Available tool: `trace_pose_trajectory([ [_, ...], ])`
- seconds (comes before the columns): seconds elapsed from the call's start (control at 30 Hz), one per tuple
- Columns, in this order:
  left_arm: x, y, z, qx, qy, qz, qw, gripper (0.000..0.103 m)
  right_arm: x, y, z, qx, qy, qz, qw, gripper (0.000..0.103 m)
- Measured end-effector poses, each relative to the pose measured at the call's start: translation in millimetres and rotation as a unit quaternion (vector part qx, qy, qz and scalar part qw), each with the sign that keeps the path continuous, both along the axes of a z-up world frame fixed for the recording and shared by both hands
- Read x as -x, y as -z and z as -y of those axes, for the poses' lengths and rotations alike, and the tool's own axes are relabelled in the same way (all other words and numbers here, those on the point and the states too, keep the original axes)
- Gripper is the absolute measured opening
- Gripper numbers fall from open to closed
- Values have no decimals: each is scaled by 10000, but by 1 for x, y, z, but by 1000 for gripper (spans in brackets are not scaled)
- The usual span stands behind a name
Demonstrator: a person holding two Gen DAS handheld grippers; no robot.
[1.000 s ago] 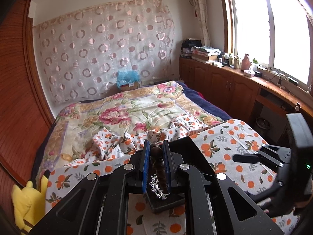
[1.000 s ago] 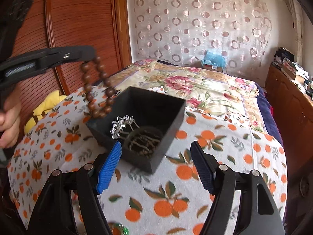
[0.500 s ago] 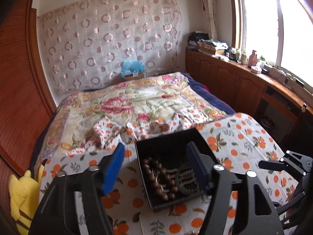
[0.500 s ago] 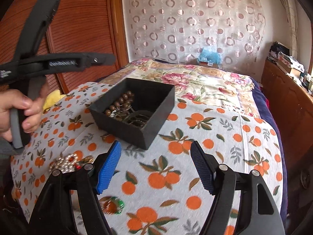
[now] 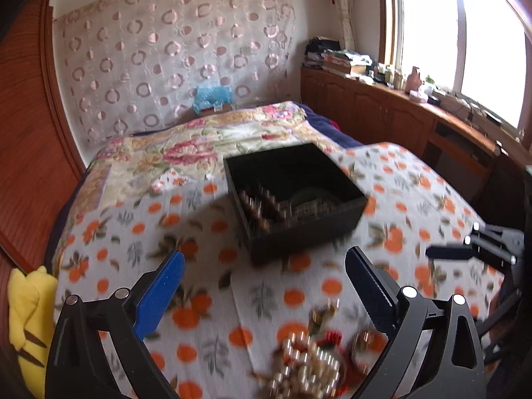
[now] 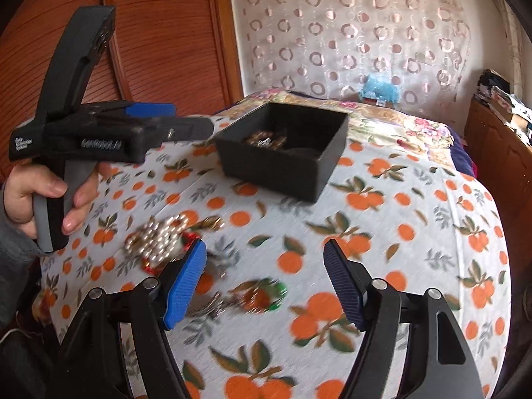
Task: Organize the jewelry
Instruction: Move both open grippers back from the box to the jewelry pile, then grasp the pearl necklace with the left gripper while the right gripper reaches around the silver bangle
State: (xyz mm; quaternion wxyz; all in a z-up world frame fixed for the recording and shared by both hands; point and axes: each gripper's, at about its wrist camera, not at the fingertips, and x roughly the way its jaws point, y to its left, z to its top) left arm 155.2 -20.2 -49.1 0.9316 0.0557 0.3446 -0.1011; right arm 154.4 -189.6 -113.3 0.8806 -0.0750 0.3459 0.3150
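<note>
1. a black open-topped box (image 6: pixel 282 153) sits on the orange-print cloth (image 6: pixel 399 232) that covers the near part of the bed, towards the cloth's far edge where the floral quilt (image 5: pixel 186 153) begins.
2. inside the box lies a brown wooden bead bracelet (image 5: pixel 262 206) against its left wall, with a dark round piece and some silvery metal beside it, too blurred to name.
3. the left gripper (image 5: pixel 262 286) has its jaws opening, wide apart, with nothing between the blue pads; it points down at the cloth short of the box.
4. a hand (image 6: pixel 43 196) holds the left gripper by its grey handle at the cloth's left side.
5. a heap of pale pearl-like beads (image 6: pixel 156 239) with something red under it rests near the cloth's near-left part, just below the left gripper.
6. the right gripper (image 6: pixel 266 282) stands open and empty, its pads well apart.
7. a blurred cluster with a green stone (image 6: pixel 259 296) lies on the cloth between the right gripper's fingers, not touched by them.
8. a yellow plush toy (image 5: pixel 26 316) sits past the cloth's left edge.
</note>
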Motion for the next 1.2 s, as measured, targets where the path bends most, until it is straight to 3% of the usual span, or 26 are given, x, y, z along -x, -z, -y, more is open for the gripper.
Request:
trace_pose_trajectory([
  [0.17, 23, 20, -13, 37, -18, -233, 9997, 94, 13, 6, -12, 98, -186, -40, 9998, 75],
  [0.37, 53, 29, -31, -83, -209, -226, 9995, 94, 21, 13, -27, 256, -390, -116, 9988, 75],
  [0.83, 93, 42, -59, 390, -229, -460, 9979, 93, 21, 22, -62, 645, -764, -190, 9948, 75],
  [0.9, 93, 44, -58, 480, -212, -501, 9974, 87, 20, 23, -63, 704, -766, -188, 9944, 75],
  [0.97, 92, 46, -55, 533, -173, -581, 9967, 73, 17, 25, -66, 769, -762, -217, 9939, 75],
  [1.1, 90, 52, -48, 662, -23, -757, 9949, 49, 15, 27, -67, 804, -773, -281, 9934, 61],
  [1.2, 88, 56, -41, 716, 93, -848, 9938, 37, 16, 27, -67, 746, -767, -279, 9939, 61],
])
